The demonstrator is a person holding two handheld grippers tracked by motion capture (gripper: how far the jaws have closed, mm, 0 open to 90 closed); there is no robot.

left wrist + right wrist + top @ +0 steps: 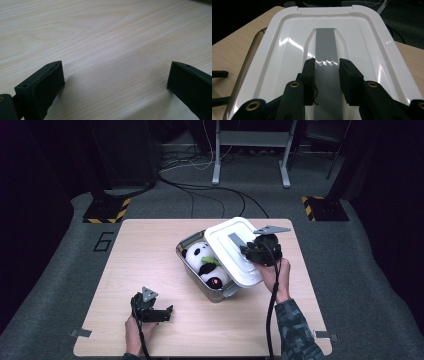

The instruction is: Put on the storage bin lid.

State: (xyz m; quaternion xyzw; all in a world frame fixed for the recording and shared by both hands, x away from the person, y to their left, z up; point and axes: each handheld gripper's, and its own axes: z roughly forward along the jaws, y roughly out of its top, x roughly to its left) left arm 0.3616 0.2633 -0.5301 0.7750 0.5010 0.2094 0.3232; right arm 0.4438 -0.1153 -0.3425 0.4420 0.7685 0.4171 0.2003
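Observation:
A clear plastic box point(186, 249) sits right of the table's middle, with a panda plush point(202, 256) inside it. Its white lid point(225, 236) lies tilted over the box's right half, leaving the panda uncovered. My right gripper point(246, 251) is shut on the lid's grey handle point(235, 240). In the right gripper view the two jaws point(326, 62) press either side of that grey handle point(325, 41) on the white lid point(284, 50). My left gripper point(169, 314) rests on the table near the front left, open, with bare wood between its jaws point(116, 66).
The wooden table point(140, 250) has bare room to the left and front of the box. Beyond it, cables point(200, 185), a metal stand's legs point(250, 155) and two yellow-and-black striped bases point(106, 212) are on the grey floor.

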